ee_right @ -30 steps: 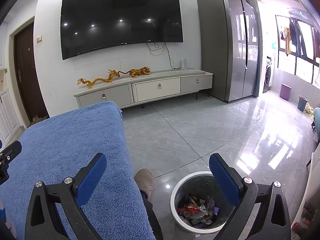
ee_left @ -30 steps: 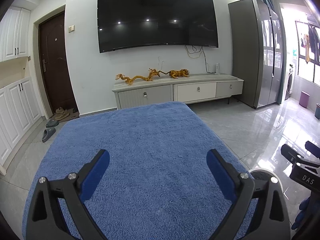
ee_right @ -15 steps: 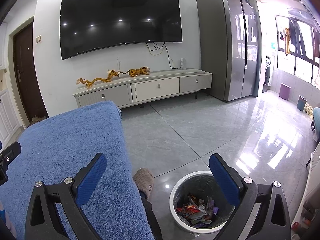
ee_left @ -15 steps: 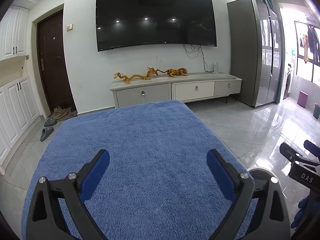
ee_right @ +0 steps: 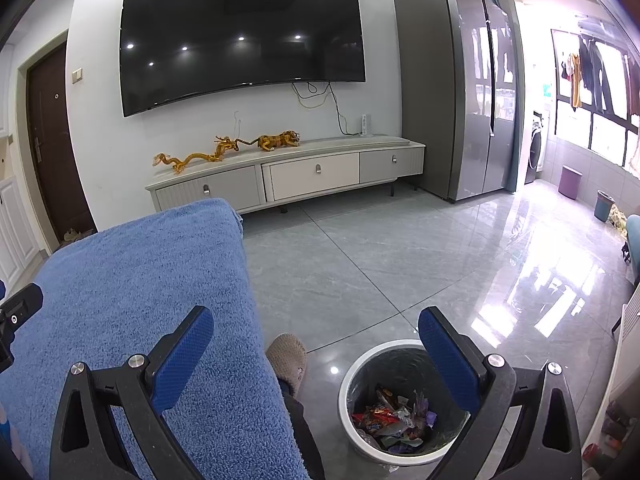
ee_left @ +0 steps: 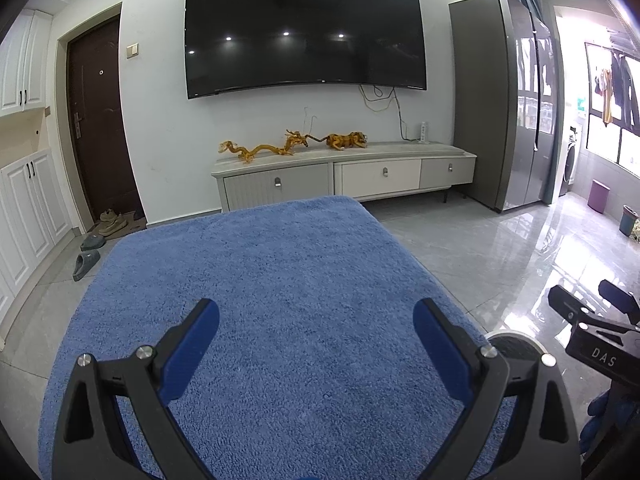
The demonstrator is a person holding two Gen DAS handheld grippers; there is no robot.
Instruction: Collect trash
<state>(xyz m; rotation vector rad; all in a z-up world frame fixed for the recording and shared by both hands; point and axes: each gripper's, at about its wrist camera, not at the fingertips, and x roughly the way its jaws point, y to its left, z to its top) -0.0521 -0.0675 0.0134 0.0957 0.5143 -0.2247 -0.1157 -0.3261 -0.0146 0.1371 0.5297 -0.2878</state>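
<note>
A blue towel covers the whole work surface, its pile bare under the left gripper, whose jaws stand wide with nothing between them. The right gripper hangs past the towel's right edge, jaws equally wide and empty, above grey glossy floor tiles. Below it stands a white-rimmed bin on the floor just beside the towel's edge; the trash, a heap of crumpled wrappers, lies inside it. A slipper shows between towel and bin. On the far wall hangs a dark TV over a low cabinet bearing golden figurines. A grey fridge stands to the right, a brown door to the left.
</note>
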